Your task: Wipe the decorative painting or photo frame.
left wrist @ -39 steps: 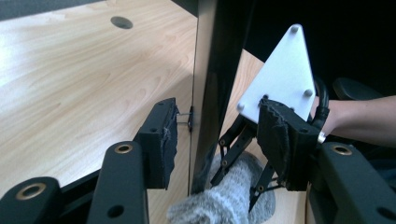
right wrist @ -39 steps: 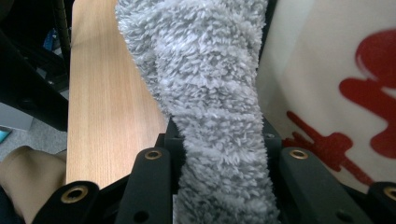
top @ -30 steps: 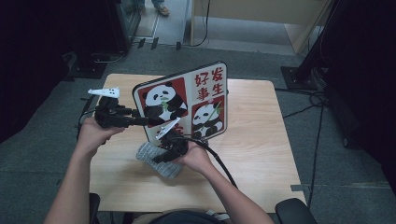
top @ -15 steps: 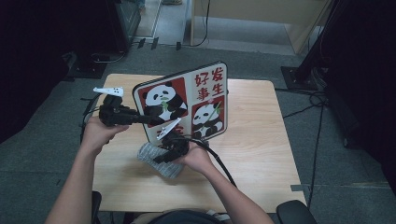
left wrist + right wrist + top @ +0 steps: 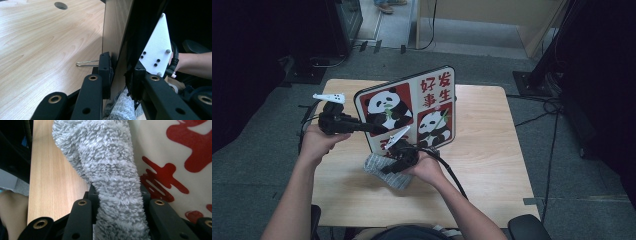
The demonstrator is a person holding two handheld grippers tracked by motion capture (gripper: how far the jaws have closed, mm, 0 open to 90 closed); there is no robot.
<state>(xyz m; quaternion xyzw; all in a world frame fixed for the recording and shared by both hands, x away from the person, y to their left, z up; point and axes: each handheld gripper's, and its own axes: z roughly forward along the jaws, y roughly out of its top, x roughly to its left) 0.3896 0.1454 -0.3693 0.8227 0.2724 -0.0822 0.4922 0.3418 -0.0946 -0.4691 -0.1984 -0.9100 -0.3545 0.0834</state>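
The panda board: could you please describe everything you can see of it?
The panda board is a flat, thin panel with rounded corners, printed with two pandas on red squares and red characters on cream; its back looks wooden. It stands tilted on the table. The left gripper clamps its edge, and the grey cloth lies against its front.

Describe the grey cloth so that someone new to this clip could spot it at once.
Start at the wooden table, then find the upright panda board near its middle. At the board's near bottom edge lies the cloth, clamped in the right gripper. It is the one soft, fluffy grey thing there.
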